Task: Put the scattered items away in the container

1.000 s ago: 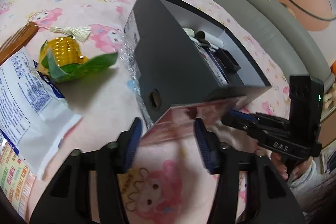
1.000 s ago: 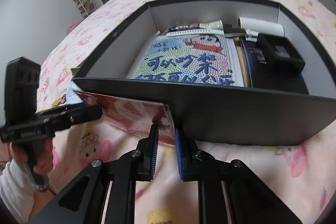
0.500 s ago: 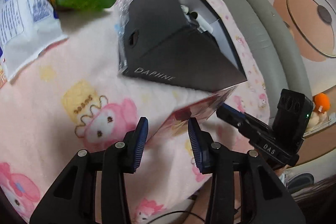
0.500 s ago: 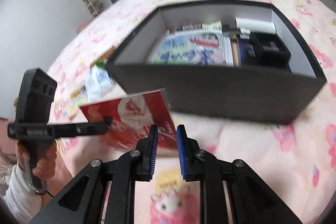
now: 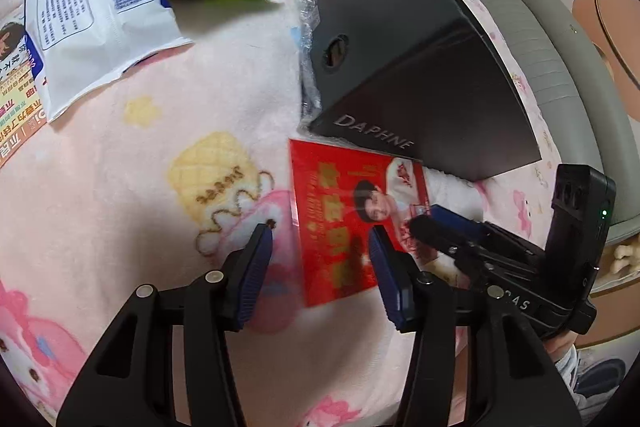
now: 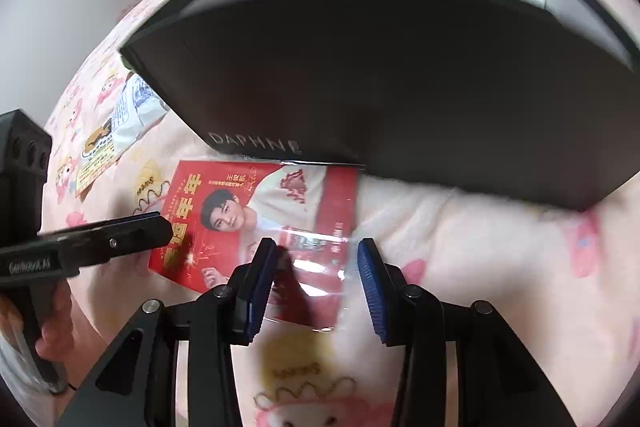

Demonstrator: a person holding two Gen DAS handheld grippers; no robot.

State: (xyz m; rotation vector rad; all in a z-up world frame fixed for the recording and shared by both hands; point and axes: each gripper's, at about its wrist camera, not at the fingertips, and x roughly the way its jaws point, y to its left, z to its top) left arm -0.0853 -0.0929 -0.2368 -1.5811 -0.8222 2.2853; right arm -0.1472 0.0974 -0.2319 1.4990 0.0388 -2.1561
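The red booklet (image 6: 260, 223) is lying flat on the bed beside the black box (image 6: 400, 87), its far edge against the box wall. The right gripper (image 6: 316, 279) has just been opened and is spread over it; the left gripper (image 5: 320, 267) is spread too. Risk: the thin booklet is pushed under the box instead of being lifted.

Red card (image 6: 260, 223) now flat, released.
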